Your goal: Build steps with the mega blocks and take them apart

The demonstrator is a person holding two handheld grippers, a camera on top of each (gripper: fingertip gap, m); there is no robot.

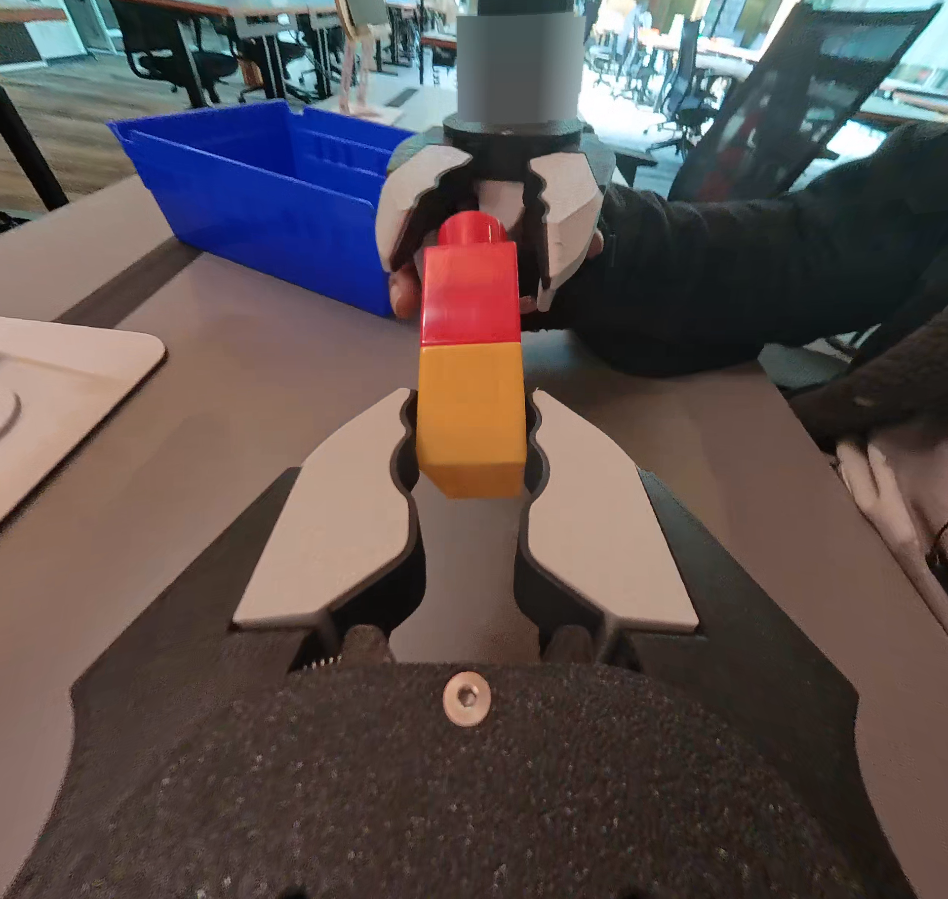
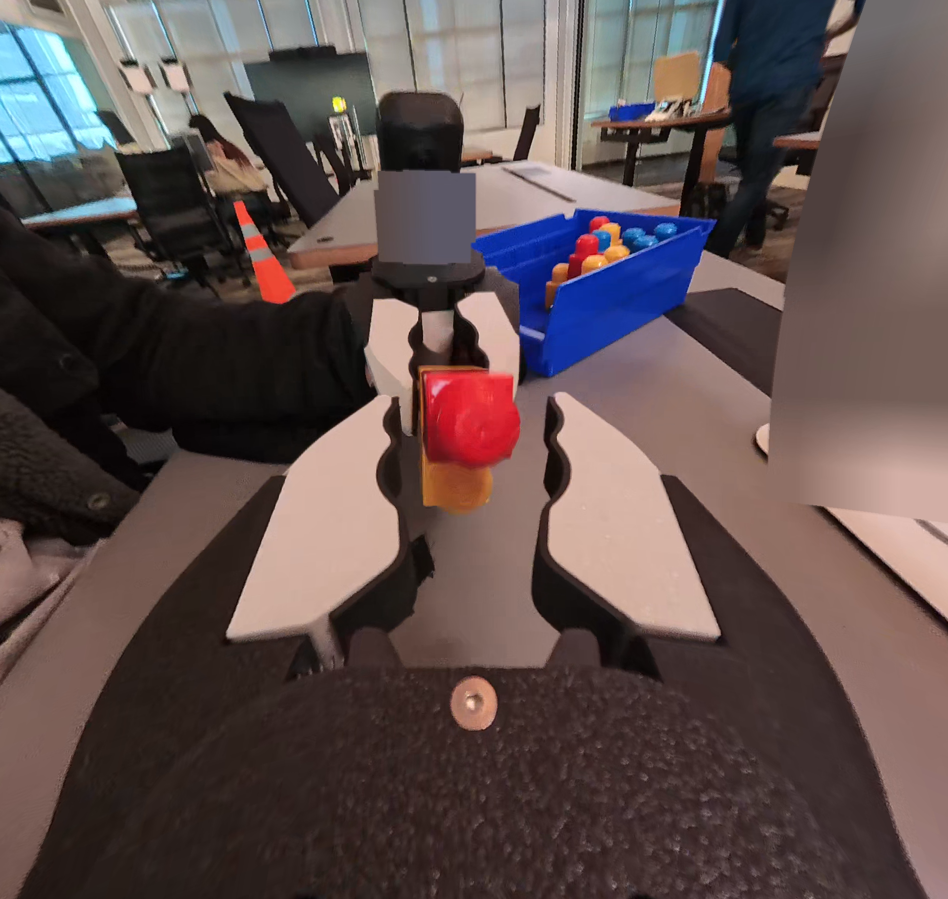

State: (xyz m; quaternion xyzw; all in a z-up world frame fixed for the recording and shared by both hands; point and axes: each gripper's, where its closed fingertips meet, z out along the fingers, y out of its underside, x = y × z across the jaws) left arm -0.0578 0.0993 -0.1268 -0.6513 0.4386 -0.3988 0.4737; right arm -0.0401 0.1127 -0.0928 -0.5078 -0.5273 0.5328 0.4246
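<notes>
2 joined blocks (image 1: 469, 361), left fingers (image 1: 410, 443) clamping yellow end, right fingers (image 2: 579, 464) spread around red end

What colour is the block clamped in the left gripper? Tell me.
Yellow-orange block, clearest in the left wrist view, with a red block attached.

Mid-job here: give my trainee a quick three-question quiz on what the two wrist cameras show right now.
1. True or false: the left gripper is shut on the yellow block.
2. Which block sits nearest the right gripper? A) blue B) the red block C) green
3. Fill in: the spare blocks lie in the ___ bin.

Key: 1 true; its fingers press both sides of the block. 2 B; the jaws stand open around its stud end, not touching. 3 blue.
</notes>
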